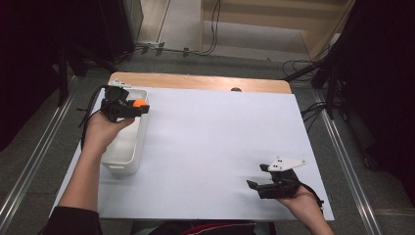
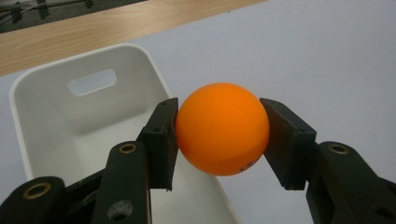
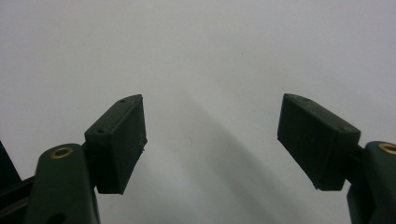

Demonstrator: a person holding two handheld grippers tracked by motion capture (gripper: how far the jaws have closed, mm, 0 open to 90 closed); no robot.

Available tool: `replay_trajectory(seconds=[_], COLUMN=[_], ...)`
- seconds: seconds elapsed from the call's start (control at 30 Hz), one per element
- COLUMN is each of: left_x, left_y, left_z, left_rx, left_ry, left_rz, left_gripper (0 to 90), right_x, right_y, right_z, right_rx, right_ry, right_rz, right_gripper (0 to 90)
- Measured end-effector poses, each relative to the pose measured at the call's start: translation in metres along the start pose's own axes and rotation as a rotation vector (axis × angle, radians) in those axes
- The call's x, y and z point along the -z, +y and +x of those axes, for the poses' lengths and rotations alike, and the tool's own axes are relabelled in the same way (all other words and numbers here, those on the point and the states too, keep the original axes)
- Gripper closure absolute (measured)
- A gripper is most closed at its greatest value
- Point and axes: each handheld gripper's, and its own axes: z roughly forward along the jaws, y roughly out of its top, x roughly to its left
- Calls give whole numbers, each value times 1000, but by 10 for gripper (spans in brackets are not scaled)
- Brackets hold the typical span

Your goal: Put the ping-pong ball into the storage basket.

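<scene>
A: Start at the left gripper (image 2: 223, 135). What has it got?

B: Its two black jaws are closed onto a smooth, round orange ball (image 2: 223, 129) that looks like hollow plastic. One pad presses each side at the ball's widest line, so the hold is across the middle.

A: And where is the ball relative to the white rectangular plastic bin (image 1: 139, 144)?

B: From the high view the ball (image 1: 140, 103) hangs above the bin's far right corner, just over the rim. From the left gripper view the bin's open inside (image 2: 100, 123) lies beneath and to the left of the ball.

A: How will it handle?

B: I'd judge it very light, stiff but thin-shelled, and slick. Flat pads on a curve touch only at small spots, so a grip off the middle could squirt it out. A hard squeeze might dent it, so gentle pressure at the widest line is best. Dropped, it would likely bounce, and the bin's walls should catch it.

A: The other hand?

B: The right gripper (image 1: 264, 177) rests well away from the bin, over the near right part of the pale sheet-covered table (image 1: 215, 142). Its jaws stand wide apart with nothing between them, only bare surface beyond
</scene>
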Motion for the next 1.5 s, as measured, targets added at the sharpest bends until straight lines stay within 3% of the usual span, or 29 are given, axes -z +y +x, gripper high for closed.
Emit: replay_trajectory(seconds=[0.87,1.5], left_x=[9,0], left_y=[-5,-10], left_z=[20,25], left_rx=[64,120], left_ry=[69,119], left_rz=[-29,-41], left_gripper=[493,492], right_x=[0,1], right_y=[-1,-1], right_z=[-1,-1], right_rx=[1,4], right_ry=[-3,-7], right_rz=[0,-2], right_gripper=[221,221])
